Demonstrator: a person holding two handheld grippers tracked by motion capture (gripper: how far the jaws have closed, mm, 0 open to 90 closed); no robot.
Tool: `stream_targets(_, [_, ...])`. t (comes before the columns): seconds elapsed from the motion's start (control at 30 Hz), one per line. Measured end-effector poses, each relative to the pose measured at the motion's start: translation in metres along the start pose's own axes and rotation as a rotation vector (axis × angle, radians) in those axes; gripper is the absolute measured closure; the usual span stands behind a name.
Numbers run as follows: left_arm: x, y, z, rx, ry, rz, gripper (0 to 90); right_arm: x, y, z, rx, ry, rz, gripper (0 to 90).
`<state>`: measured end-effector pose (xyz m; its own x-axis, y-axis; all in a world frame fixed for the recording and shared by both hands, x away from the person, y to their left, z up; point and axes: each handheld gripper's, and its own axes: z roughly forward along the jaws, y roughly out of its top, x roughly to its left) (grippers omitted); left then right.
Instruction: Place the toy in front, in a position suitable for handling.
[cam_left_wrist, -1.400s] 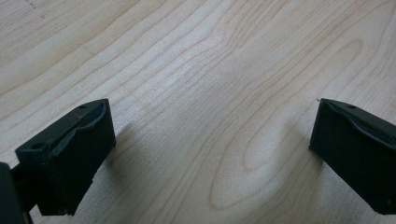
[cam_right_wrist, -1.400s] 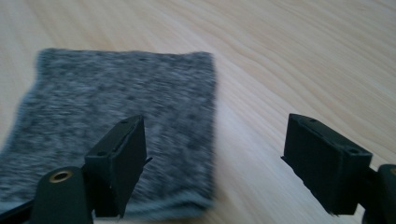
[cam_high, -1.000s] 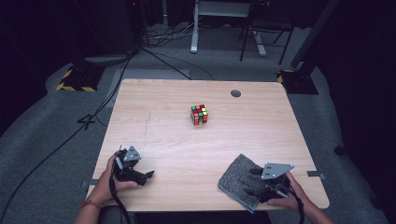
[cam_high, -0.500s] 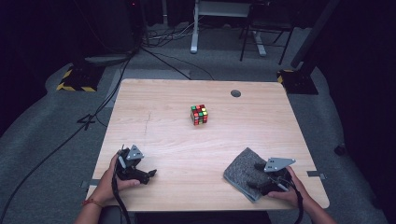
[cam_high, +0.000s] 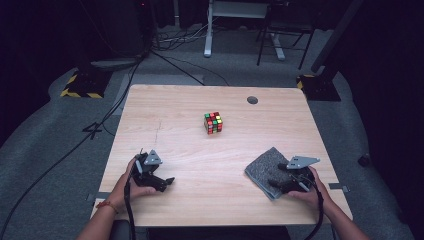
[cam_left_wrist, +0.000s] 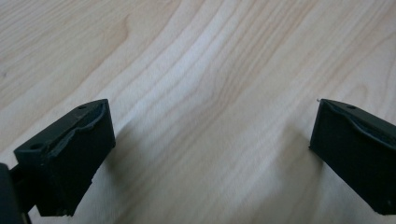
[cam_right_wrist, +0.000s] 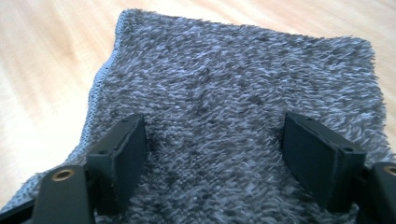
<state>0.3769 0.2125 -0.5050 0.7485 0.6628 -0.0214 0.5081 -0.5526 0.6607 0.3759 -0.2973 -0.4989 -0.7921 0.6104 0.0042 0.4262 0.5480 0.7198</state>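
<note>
Grippers rest lower frame: left gripper (cam_high: 165, 183) spread over bare wood, right gripper (cam_high: 274, 183) spread over a cloth (cam_high: 266, 169). Pale desk (cam_high: 185, 107) holds a cube (cam_high: 213, 122) centrally; dark carpet, cables behind.

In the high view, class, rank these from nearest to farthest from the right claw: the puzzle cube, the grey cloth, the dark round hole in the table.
1. Grey cloth, directly under the right claw.
2. Puzzle cube, mid-table.
3. Dark round hole, near the far edge.
</note>
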Motion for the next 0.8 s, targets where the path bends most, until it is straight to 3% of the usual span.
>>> stream_targets(0.2, [0.008,0.021,0.017,0.004,-0.019,0.023,0.4,-0.012,0.007,0.006,0.006,-0.022,0.020,23.1])
stream_targets(0.47, [0.022,0.048,0.041,0.003,0.000,0.011,0.4,-0.023,0.015,0.013,0.018,-0.048,0.047,23.1])
stream_targets(0.63, [0.029,0.064,0.054,0.004,-0.014,0.018,1.0,-0.027,0.016,0.017,-0.001,-0.063,0.058,22.9])
stream_targets(0.8, [0.036,0.078,0.064,-0.009,-0.021,0.017,8.8,-0.026,0.016,0.017,-0.007,-0.071,0.063,22.9])
